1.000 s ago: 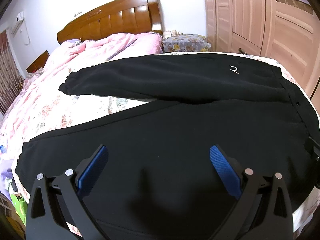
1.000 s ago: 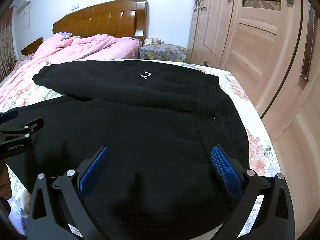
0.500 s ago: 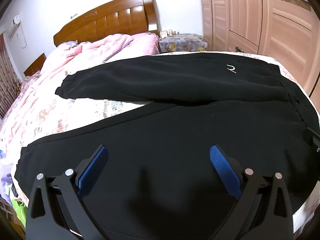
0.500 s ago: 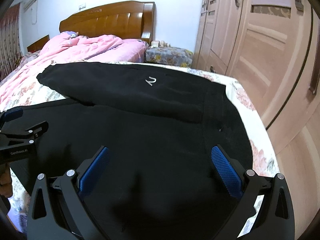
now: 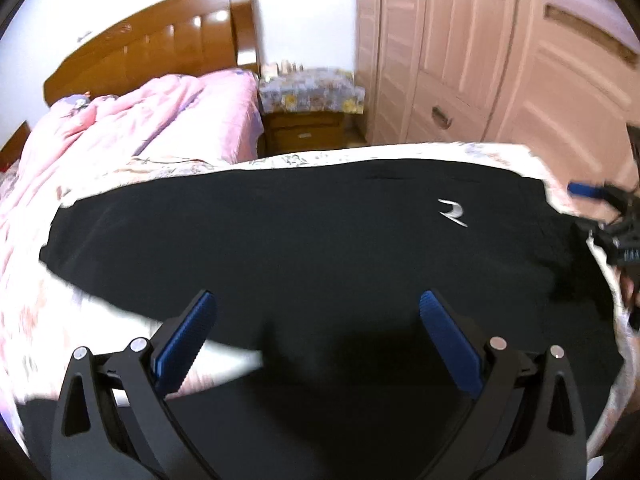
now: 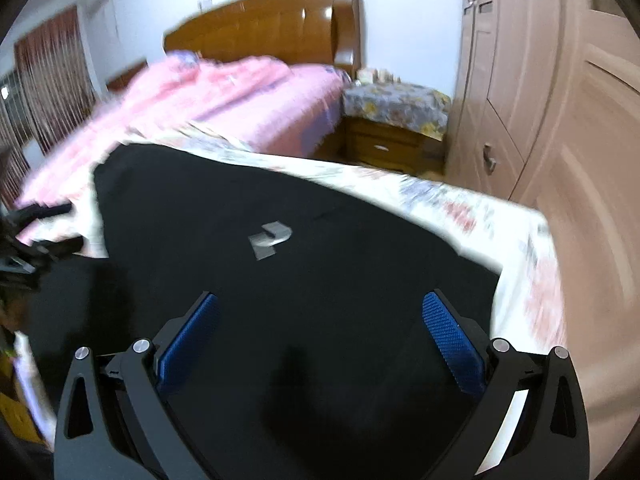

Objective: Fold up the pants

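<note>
Black pants with a small white logo lie spread flat across the foot of the bed, legs to the left, waist to the right. My left gripper is open and empty above the legs. My right gripper is open and empty above the waist end of the pants, near the logo. Each gripper shows at the edge of the other's view: the right gripper and the left gripper. Both views are motion-blurred.
A pink quilt is bunched toward the wooden headboard. A bedside cabinet with a floral cover stands beside the bed. Wardrobe doors line the right side. The floral sheet edges the bed on the right.
Both grippers have moved forward and down over the pants toward the far leg. The view is now closer and blurred. Both stay open.
</note>
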Action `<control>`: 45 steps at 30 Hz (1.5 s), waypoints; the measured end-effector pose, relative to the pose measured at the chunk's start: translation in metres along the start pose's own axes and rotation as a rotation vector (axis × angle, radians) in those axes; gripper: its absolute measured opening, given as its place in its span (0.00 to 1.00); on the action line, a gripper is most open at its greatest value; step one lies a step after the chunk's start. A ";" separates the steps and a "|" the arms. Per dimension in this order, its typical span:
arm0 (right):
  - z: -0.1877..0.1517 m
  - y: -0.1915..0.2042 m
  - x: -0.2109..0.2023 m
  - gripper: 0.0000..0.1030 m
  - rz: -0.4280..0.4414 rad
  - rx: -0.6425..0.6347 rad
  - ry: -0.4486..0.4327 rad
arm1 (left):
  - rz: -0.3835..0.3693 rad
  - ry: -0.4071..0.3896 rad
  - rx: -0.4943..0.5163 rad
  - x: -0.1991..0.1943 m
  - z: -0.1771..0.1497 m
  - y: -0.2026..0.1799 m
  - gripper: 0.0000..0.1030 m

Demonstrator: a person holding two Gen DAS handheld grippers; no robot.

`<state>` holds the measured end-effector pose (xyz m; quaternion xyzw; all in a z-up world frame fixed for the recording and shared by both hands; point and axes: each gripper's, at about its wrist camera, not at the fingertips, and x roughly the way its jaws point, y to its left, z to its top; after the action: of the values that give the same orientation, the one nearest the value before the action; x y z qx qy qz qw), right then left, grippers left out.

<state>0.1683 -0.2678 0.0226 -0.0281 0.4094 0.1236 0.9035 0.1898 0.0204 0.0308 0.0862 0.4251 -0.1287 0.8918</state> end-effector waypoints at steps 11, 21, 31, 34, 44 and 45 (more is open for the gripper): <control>0.065 -0.042 0.104 0.96 0.167 -0.166 0.136 | -0.033 0.043 0.218 0.098 0.066 -0.009 0.99; 0.058 -0.032 0.108 0.12 0.302 -0.269 0.158 | -0.169 0.037 0.286 0.125 0.094 -0.001 0.98; 0.013 0.044 -0.014 0.08 0.075 -0.465 -0.127 | -0.233 -0.046 0.363 0.077 0.088 0.011 0.98; -0.005 0.063 -0.035 0.08 0.055 -0.493 -0.151 | -0.214 -0.080 0.555 0.059 0.076 0.004 0.98; -0.024 0.085 -0.046 0.07 0.028 -0.460 -0.140 | -0.271 0.132 0.996 0.103 0.066 0.001 0.62; -0.023 0.084 -0.044 0.07 0.024 -0.450 -0.134 | -0.278 0.153 0.994 0.108 0.066 0.004 0.27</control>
<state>0.1027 -0.1986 0.0449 -0.2155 0.3110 0.2243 0.8981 0.3045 -0.0103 -0.0122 0.4512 0.3839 -0.4255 0.6840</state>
